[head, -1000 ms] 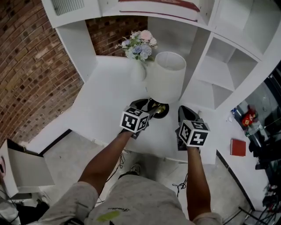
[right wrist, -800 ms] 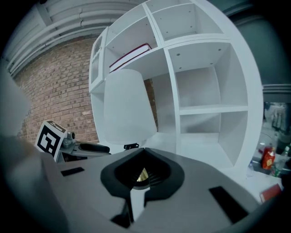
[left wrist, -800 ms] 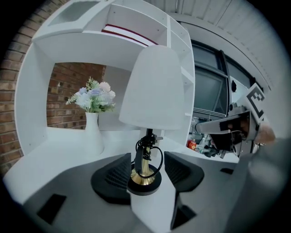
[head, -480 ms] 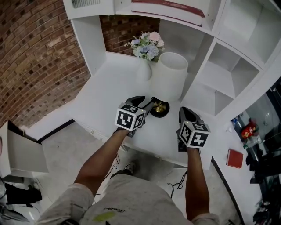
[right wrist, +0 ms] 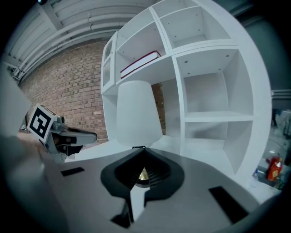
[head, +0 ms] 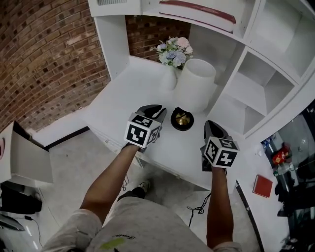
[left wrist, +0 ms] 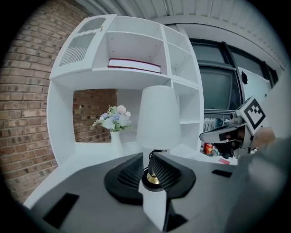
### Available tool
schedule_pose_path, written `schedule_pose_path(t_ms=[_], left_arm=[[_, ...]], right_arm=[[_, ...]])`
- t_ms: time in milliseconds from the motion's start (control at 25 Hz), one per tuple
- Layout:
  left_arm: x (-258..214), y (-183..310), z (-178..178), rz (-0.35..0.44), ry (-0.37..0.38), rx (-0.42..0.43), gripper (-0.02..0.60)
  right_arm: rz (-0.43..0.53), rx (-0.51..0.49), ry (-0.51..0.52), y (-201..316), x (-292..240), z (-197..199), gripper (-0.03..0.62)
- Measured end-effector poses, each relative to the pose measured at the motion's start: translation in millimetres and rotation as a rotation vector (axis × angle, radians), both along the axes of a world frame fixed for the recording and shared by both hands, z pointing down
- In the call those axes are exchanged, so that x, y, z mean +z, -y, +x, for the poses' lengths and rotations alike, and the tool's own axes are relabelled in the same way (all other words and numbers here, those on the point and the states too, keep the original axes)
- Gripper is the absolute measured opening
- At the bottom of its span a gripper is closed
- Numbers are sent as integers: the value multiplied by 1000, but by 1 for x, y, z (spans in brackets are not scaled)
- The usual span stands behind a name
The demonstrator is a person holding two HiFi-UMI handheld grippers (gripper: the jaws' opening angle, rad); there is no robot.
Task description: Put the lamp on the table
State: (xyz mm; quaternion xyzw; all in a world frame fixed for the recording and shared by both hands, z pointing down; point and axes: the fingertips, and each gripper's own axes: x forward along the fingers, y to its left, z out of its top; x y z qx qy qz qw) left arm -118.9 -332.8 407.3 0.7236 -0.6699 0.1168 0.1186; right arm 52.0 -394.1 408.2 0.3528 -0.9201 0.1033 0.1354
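The white desk (head: 118, 106) is carrying the lamp (head: 196, 84), which is standing upright beside the flower vase (head: 170, 78). Its broad shade is looking light and dentable, its round base (head: 182, 119) weighty; the slim, stiff stem is probably offering the surest hold. The left gripper (head: 154, 109), near the base, has just been closing to a narrow gap, empty; the right gripper (head: 211, 125) is sitting closed, empty.

One lamp (head: 196, 83) stood on one table (head: 125, 101), with one vase of flowers (head: 172, 56) far behind it and one red book (head: 197, 9) farther still. Two grippers were near: left gripper (head: 157, 110), right gripper (head: 210, 124).
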Motion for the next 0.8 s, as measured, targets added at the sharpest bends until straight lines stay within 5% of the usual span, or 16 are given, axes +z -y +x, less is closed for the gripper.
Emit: schedule_pose_path(t_ms=[800], left_arm=[[-31, -50, 1, 34, 54, -65, -3]], right_arm=[[44, -37, 2, -33, -18, 21, 3]])
